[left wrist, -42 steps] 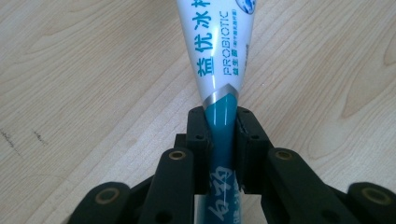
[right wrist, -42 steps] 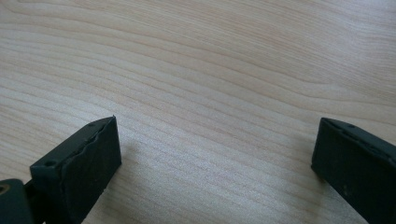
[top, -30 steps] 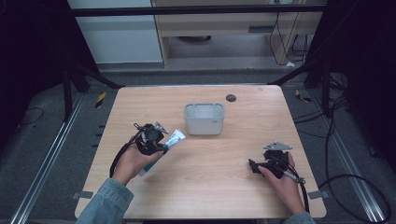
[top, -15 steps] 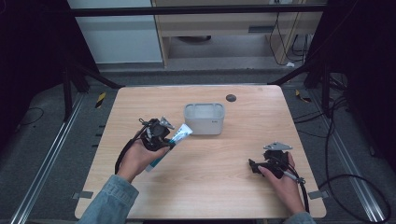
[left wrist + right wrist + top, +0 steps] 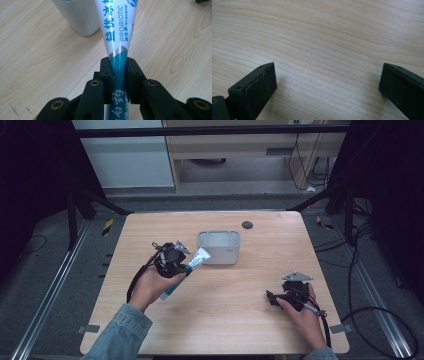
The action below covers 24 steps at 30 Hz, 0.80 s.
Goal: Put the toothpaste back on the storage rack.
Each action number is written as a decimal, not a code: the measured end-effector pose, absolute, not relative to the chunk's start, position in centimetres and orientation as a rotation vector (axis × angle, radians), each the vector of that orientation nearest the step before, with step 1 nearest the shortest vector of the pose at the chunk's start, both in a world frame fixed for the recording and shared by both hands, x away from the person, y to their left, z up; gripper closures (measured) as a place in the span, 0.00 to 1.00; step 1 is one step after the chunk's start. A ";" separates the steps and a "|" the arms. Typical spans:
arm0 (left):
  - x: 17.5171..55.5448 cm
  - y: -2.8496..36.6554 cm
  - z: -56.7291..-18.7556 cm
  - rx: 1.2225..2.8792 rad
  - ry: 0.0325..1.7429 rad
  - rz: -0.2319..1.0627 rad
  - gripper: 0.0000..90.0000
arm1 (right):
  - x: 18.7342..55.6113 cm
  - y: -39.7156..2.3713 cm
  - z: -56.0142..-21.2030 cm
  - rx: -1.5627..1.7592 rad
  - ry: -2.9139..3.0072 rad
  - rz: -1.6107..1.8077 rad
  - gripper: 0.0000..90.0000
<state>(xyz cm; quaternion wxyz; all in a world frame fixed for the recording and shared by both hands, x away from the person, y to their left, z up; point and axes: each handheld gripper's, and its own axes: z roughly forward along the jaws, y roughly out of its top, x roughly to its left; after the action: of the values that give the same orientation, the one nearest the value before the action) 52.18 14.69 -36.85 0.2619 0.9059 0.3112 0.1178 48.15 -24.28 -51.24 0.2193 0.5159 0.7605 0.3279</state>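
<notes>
Clamped in the left gripper (image 5: 117, 72), toothpaste tube (image 5: 192, 264) carried closer to the grey bin (image 5: 219, 247) than before, tip now just beside its near-left corner; held above the table (image 5: 225, 320). Right gripper (image 5: 272, 298) unmoved right of the bin, jaws wide apart.

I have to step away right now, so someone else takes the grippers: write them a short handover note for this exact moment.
Left gripper: shut on the toothpaste tube, clamped at its teal part, held off the table with the white end pointing toward the grey bin.
Right gripper: open, holding nothing, low over bare table on the right side.
Done: tube picked up and brought beside the bin's left wall.
Left, as it looks: carry the tube over the bin's rim and release it inside. The bin's contents cannot be made out.
</notes>
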 end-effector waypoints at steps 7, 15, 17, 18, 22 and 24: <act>52.5 14.1 -36.0 2.434 0.828 0.330 0.86 | 48.1 -24.3 -51.2 1.427 2.104 0.907 0.02; 52.6 13.5 -35.1 2.422 0.813 0.341 0.86 | 48.2 -24.3 -51.3 1.423 2.103 0.904 0.02; 52.7 13.4 -35.0 2.420 0.810 0.342 0.86 | 48.1 -24.3 -51.2 1.427 2.104 0.907 0.02; 52.7 13.4 -34.9 2.417 0.809 0.342 0.86 | 48.1 -24.3 -51.2 1.427 2.104 0.907 0.02; 52.7 13.3 -34.9 2.418 0.805 0.342 0.86 | 48.1 -24.3 -51.2 1.426 2.104 0.907 0.02; 52.8 13.3 -34.9 2.416 0.804 0.345 0.86 | 48.1 -24.3 -51.2 1.427 2.104 0.907 0.02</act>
<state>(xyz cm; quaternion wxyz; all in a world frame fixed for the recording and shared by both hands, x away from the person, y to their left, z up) 52.82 13.29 -34.86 0.2822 0.9019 0.3004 0.1290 48.14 -24.28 -51.24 0.2193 0.5158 0.7605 0.3278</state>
